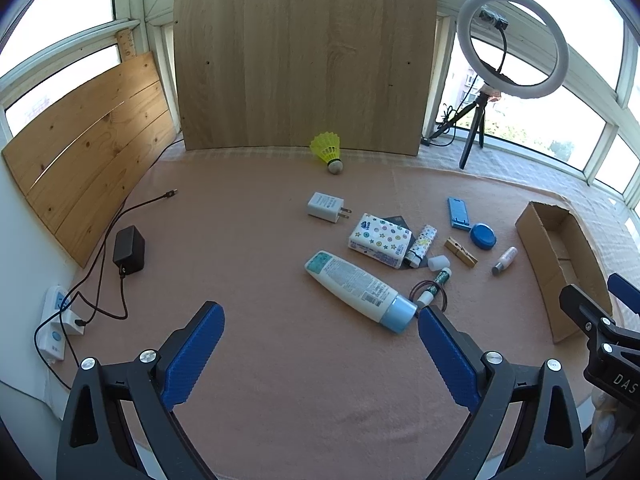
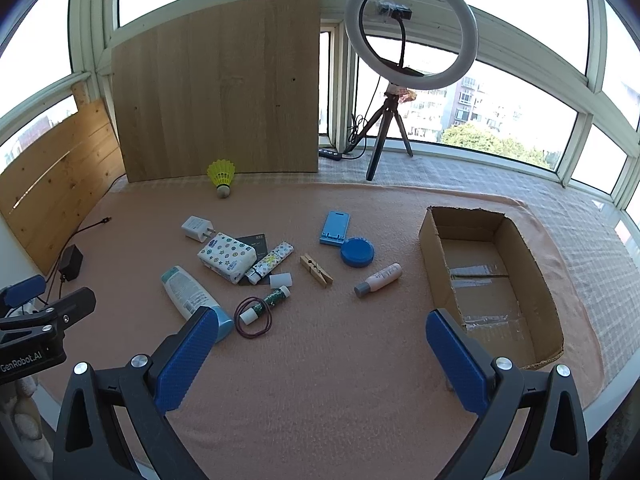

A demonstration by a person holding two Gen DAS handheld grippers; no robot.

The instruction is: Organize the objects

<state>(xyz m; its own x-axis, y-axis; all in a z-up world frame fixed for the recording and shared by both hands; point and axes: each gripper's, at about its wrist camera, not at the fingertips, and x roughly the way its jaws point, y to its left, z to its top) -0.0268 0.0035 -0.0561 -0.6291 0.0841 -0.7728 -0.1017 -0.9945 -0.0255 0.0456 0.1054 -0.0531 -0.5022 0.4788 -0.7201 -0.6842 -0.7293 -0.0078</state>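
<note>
Small objects lie on a pink cloth: a white lotion bottle, a tissue pack, a white charger, a clothespin, a blue round lid, a blue phone stand, a small pink bottle, a lip balm on a hair tie, and a yellow shuttlecock. An empty cardboard box stands at the right. My left gripper and right gripper are open, empty, above the cloth's near side.
A ring light on a tripod stands behind the cloth. Wooden boards lean on the windows at the back and left. A black adapter with cable and a white power strip lie at the left edge.
</note>
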